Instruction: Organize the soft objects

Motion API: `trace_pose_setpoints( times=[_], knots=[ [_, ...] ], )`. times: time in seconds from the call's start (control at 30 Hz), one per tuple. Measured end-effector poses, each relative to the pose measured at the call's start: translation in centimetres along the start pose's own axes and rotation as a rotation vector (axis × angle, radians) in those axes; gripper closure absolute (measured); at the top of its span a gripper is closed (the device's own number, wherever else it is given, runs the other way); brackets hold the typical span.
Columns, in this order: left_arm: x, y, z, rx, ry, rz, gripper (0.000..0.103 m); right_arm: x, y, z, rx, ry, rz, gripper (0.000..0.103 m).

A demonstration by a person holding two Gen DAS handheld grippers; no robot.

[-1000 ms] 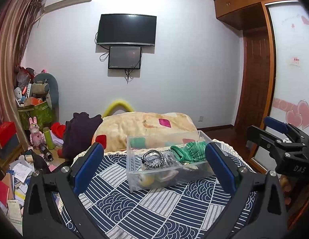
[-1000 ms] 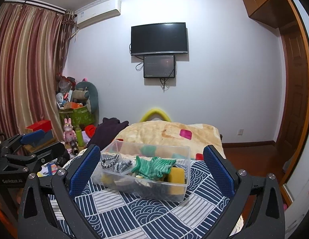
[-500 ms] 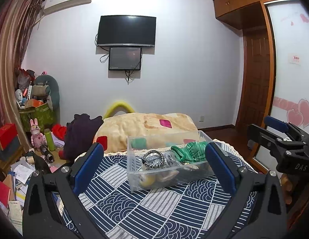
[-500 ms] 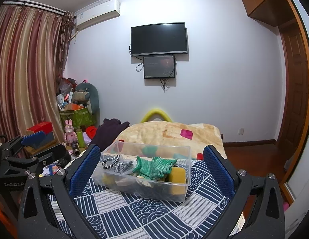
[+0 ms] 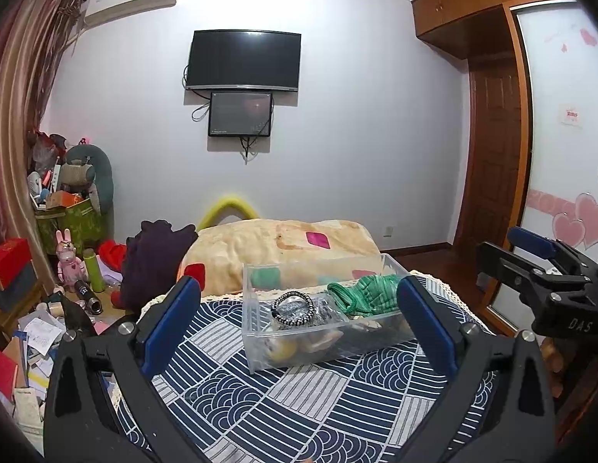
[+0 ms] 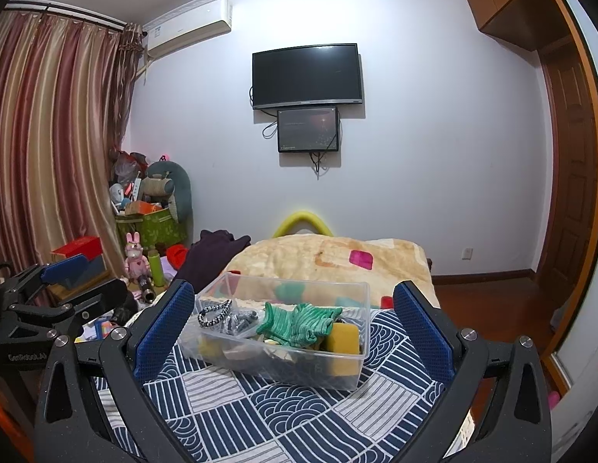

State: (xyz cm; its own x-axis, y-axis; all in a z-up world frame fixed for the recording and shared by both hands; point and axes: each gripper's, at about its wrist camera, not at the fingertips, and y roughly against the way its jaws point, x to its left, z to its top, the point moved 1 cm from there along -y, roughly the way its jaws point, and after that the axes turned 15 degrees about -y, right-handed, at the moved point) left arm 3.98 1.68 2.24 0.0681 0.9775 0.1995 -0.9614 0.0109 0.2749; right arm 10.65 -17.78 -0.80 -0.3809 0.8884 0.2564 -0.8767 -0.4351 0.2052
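Observation:
A clear plastic bin (image 5: 318, 353) stands on a table under a navy and white patterned cloth (image 5: 299, 409). Inside lie a green knitted cloth (image 5: 366, 295), a black and white beaded ring (image 5: 293, 306) and a yellowish item low at the front. The right wrist view shows the bin (image 6: 276, 370), the green cloth (image 6: 299, 322), a yellow sponge (image 6: 341, 343) and the beaded ring (image 6: 214, 312). My left gripper (image 5: 297, 289) is open, just short of the bin. My right gripper (image 6: 293, 293) is open too and holds nothing. Each gripper shows at the edge of the other's view.
Behind the table lies a bed with a beige blanket (image 5: 279, 247) and a dark purple garment (image 5: 152, 258). Boxes, toys and papers (image 5: 32, 332) crowd the floor at the left. A wooden door and wardrobe (image 5: 495, 146) stand at the right.

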Motion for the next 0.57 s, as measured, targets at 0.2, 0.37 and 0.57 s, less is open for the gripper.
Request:
trace_pose_setpoints(
  times=[0.2, 0.37, 0.57],
  knots=[
    [0.11, -0.08, -0.08, 0.006, 0.012, -0.015, 0.0, -0.01, 0.07, -0.05, 0.0, 0.001, 0.001, 0.0],
    [0.29, 0.0, -0.08, 0.003, 0.015, -0.01, 0.0, 0.09, 0.16, -0.11, 0.0, 0.0, 0.004, 0.0],
    [0.3, -0.12, -0.06, 0.008, 0.021, -0.02, 0.0, 0.06, 0.11, -0.22, 0.005, -0.002, 0.007, 0.0]
  ],
)
